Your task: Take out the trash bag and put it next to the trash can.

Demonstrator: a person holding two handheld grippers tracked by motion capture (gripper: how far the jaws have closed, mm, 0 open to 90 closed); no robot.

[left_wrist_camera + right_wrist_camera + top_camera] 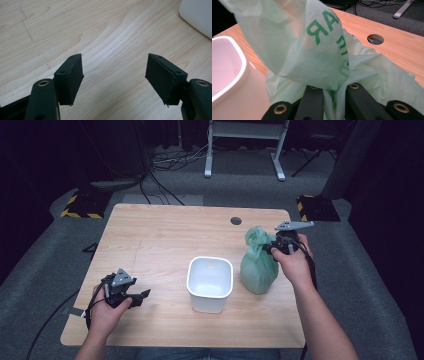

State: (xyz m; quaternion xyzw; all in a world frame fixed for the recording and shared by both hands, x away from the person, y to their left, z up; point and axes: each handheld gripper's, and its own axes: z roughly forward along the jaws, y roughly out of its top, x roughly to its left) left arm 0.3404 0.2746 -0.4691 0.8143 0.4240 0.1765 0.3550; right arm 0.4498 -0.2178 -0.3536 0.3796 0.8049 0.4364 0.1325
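**Tied green bag gripped at its neck beside the white bin**

The green plastic bag [258, 266] stood on the wooden surface [165, 232], just right of the white bin [210, 283] and near the right edge. The right tongs [274, 248] were closed on its gathered neck, thin film bunched between the jaws in the right gripper view, with a loose flap bearing green lettering [325, 27] standing above them. The film looked soft, crinkly and probably slippery; the rounded body suggested a light to moderate load that would sag and swing if lifted. The twisted neck below the knot seemed the soundest place to hold, since the film there was several layers thick, while a pinch on the body would likely tear or slip.

The left tongs [141, 296] rested near the front left corner with jaws wide apart, nothing between them but bare wood.

The surface was pale wood grain with a round cable hole [236, 221] near its far edge. Around it lay grey carpet, trailing cables, a white frame [247, 145] and dark walls.
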